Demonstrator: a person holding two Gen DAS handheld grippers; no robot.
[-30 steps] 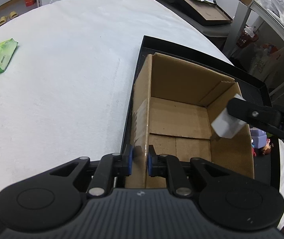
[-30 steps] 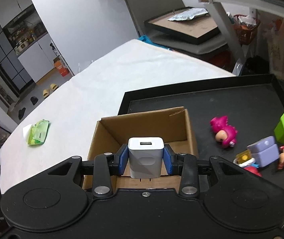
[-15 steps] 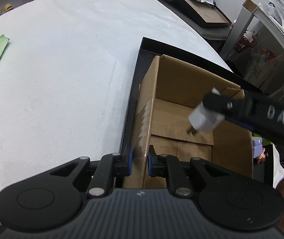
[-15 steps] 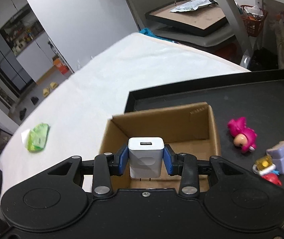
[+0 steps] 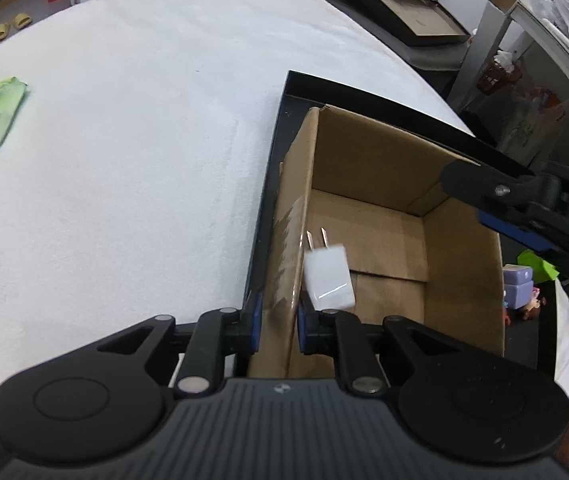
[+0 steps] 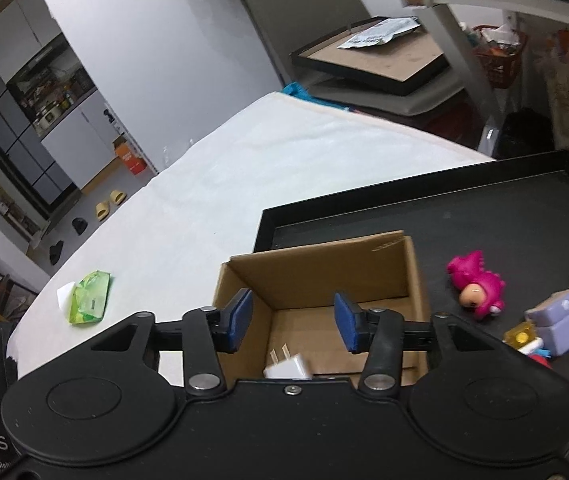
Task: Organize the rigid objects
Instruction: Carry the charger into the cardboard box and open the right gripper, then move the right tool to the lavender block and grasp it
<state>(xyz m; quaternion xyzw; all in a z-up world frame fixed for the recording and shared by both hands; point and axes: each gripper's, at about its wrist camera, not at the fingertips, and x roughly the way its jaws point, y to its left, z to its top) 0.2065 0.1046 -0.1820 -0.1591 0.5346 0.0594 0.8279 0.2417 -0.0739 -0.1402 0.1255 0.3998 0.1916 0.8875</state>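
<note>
The white plastic wall charger [image 5: 329, 278] lies inside the open brown cardboard box [image 5: 460, 264], whose wall the left gripper [image 5: 277, 320] pinches steady, beneath the right gripper [image 6: 288, 322], spread empty.

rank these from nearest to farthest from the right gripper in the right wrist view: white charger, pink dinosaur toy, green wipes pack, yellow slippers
1. white charger, just below the open right gripper, inside the cardboard box
2. pink dinosaur toy, to the right on the black tray
3. green wipes pack, to the left on the white tabletop
4. yellow slippers, far left on the floor
</note>
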